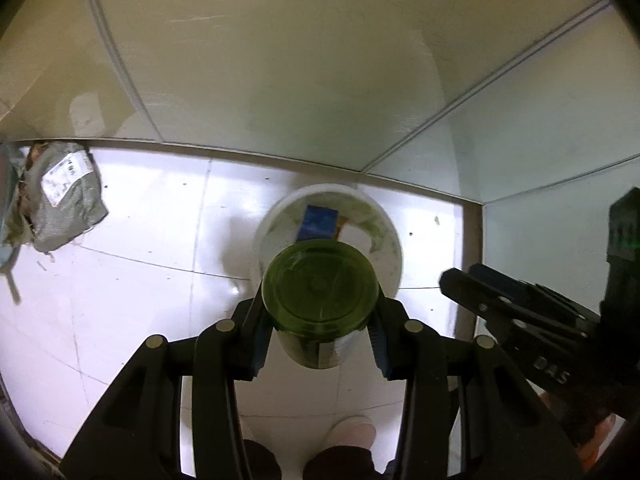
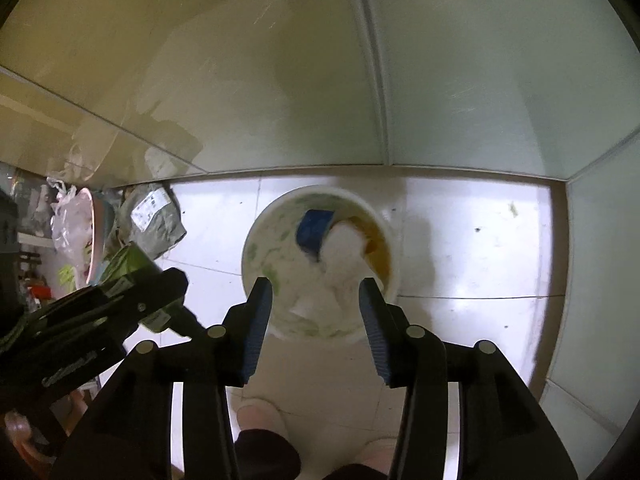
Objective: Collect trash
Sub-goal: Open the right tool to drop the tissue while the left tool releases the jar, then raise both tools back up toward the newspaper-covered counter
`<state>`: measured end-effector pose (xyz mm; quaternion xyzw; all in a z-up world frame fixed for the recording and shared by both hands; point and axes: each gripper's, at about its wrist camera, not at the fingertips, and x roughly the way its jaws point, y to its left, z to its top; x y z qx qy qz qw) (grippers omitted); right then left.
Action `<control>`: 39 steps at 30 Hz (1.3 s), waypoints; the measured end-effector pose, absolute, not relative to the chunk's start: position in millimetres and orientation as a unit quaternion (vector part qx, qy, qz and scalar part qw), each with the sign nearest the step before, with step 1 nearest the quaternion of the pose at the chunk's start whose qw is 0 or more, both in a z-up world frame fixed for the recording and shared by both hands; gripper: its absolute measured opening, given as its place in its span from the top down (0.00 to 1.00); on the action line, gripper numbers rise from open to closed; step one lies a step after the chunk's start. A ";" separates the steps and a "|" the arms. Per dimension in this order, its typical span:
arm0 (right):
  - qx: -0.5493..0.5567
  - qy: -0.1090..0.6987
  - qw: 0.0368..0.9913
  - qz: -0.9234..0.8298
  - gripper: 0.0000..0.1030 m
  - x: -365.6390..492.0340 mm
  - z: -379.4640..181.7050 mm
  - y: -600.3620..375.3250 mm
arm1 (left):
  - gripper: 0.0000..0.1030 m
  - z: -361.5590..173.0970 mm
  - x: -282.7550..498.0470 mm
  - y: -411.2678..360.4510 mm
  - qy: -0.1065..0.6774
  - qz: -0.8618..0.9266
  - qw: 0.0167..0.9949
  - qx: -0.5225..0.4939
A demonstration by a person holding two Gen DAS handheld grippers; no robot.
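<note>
left tongs (image 1: 320,320) pinching the green jar (image 1: 320,292) above the white bucket (image 1: 394,236) (right tongs (image 2: 316,312) spread, empty): centre over the rim before release.

One white bucket (image 2: 320,260) is sitting on the floor, one green bottle (image 1: 320,292) hanging above. One blue box (image 2: 314,230) and one grey parcel (image 1: 66,196) are showing

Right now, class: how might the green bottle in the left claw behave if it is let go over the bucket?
The bottle looks like glass, so probably heavy and breakable. Its round body could slip from the left claw. It should drop into the bucket.
</note>
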<state>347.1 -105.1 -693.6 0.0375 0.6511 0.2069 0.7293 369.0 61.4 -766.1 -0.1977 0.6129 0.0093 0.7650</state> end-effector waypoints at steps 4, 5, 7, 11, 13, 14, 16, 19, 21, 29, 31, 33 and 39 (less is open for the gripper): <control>0.049 0.645 0.737 0.196 0.59 347.7 -677.4 -121.2 | 0.45 -763.5 376.5 51.5 0.622 0.023 0.762 -0.180; 0.051 0.643 0.739 0.195 0.59 347.4 -670.7 -125.0 | 0.45 -762.9 377.6 50.2 0.624 0.021 0.760 -0.179; 0.052 0.640 0.742 0.191 0.59 346.2 -659.8 -125.9 | 0.44 -756.6 379.3 47.0 0.629 0.016 0.757 -0.179; 0.044 0.632 0.750 0.188 0.59 343.6 -633.3 -123.3 | 0.44 -725.5 375.1 47.3 0.625 0.019 0.761 -0.173; 0.044 0.630 0.751 0.190 0.59 341.4 -609.8 -122.7 | 0.44 -700.6 370.2 47.9 0.618 0.018 0.767 -0.171; 0.043 0.630 0.751 0.191 0.59 340.1 -602.8 -121.6 | 0.44 -685.3 368.0 47.3 0.616 0.017 0.770 -0.169; 0.040 0.628 0.753 0.194 0.59 337.4 -574.2 -119.3 | 0.44 -657.8 366.2 49.3 0.610 0.016 0.775 -0.163; 0.039 0.621 0.756 0.201 0.59 333.2 -531.8 -115.9 | 0.44 -598.1 358.3 52.9 0.593 0.014 0.790 -0.154; 0.036 0.614 0.762 0.204 0.59 329.3 -495.2 -111.9 | 0.44 -551.7 351.5 56.7 0.579 0.012 0.801 -0.151; 0.035 0.573 0.791 0.212 0.59 314.8 -346.4 -102.5 | 0.44 -384.4 328.0 73.4 0.526 0.010 0.838 -0.144; 0.033 0.558 0.802 0.211 0.59 310.6 -308.9 -101.1 | 0.44 -341.0 321.3 78.3 0.509 0.006 0.849 -0.142; 0.033 0.537 0.816 0.209 0.59 306.2 -269.9 -101.1 | 0.44 -303.7 315.5 83.6 0.492 0.003 0.860 -0.136; 0.040 0.469 0.862 0.187 0.59 290.8 -175.4 -103.3 | 0.44 -197.8 295.0 97.5 0.426 -0.015 0.897 -0.121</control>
